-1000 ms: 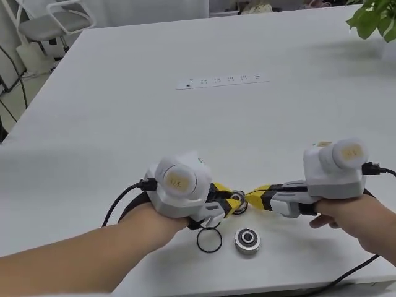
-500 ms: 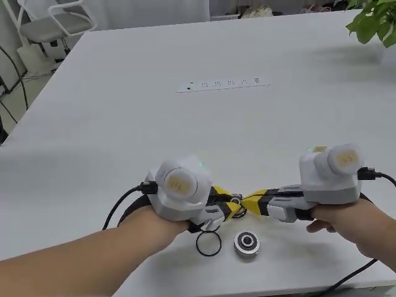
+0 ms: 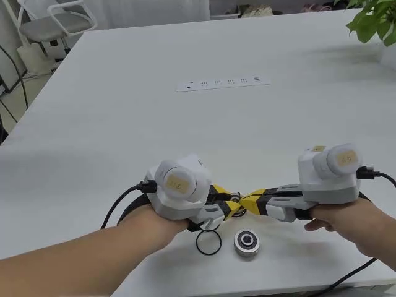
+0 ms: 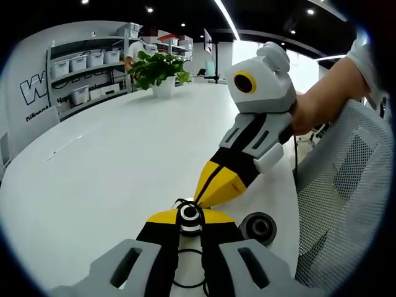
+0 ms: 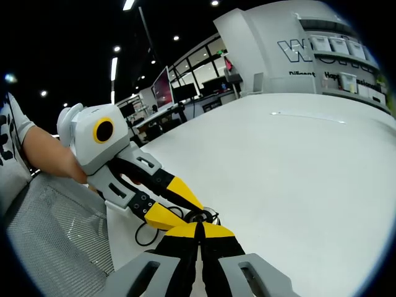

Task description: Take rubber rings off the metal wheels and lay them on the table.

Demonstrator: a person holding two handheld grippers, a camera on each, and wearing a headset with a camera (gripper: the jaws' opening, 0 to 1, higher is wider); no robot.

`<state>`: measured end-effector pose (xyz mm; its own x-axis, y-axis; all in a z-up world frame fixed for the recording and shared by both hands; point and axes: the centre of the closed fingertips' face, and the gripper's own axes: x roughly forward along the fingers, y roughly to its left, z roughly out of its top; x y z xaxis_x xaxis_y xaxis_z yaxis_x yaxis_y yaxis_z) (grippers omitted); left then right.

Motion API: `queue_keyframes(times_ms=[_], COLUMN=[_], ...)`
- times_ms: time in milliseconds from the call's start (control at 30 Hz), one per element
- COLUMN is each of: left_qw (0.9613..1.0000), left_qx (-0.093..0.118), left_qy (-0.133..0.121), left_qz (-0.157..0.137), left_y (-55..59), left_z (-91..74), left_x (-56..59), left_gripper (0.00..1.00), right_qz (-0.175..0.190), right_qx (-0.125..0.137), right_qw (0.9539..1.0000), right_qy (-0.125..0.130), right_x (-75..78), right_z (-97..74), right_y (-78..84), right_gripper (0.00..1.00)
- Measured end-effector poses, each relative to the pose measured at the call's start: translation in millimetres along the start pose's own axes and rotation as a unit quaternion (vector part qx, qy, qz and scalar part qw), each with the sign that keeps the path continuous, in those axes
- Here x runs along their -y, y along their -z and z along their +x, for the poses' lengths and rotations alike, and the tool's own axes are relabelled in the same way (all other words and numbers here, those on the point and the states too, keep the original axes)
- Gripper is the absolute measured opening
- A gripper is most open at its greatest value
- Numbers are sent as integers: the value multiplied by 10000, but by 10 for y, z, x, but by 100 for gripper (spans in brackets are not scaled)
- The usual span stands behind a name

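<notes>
Rubber, loose ring [image 3: 209, 241]: lies flat on the table [image 3: 124, 124] at the near edge, already off its wheel.
Bare wheel [image 3: 247, 241]: lies flat just beside the loose ring, apart from it, with the hub facing up.
Left gripper [image 3: 230, 207]: jaws closed on the held wheel [image 4: 189, 215], gripping it between the yellow tips low over the table. We cannot tell whether the wheel touches the surface.
Right gripper [image 5: 199, 226]: jaws pressed together to a thin slit, with the tips meeting the held wheel from the opposite side. We judge that they pinch the mounted ring [image 4: 180, 202], since a black loop of it stands off the rim.
Step in hand: we read this as peeling the ring off the held wheel. One ring is down and this one is partly lifted.
Risk, slip: the pinch takes only a thin edge of rubber. A fast pull would let it snap back onto the rim.
Risk, twist: the left jaws grip a smooth round part. A sideways pull could spin or eject the wheel.
Risk, drop: the work sits near the bare wheel and the table edge. A dropped wheel could knock parts off the table.
Far field: power strip [image 3: 223, 82] at mid-table, plant [image 3: 374, 21] at the far right, and chair [image 3: 52, 21] beyond the far left corner. All are well apart from the work.
</notes>
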<state>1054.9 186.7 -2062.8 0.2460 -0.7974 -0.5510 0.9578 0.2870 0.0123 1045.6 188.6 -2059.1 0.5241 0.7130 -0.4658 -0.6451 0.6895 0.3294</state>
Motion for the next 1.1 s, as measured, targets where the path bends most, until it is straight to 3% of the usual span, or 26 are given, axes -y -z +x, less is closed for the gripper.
queue_keyframes(times_ms=[467,633,1100], left_qw=[10000,10000,9999], left_qx=[24,38,127], left_qy=[-9,-16,27], left_qz=[-20,-30,-59], left_y=[-6,-6,-8], left_z=[-3,-3,-2], left_x=[4,10,14], left_gripper=[7,7,7], right_qz=[137,180,45], right_qx=[96,266,165], right_qw=[9998,9991,9997], right_qy=[-73,-289,-144], right_x=[22,-60,11], right_z=[-8,-6,-14], right_y=[-19,-89,-21], right_gripper=[0,0,0])
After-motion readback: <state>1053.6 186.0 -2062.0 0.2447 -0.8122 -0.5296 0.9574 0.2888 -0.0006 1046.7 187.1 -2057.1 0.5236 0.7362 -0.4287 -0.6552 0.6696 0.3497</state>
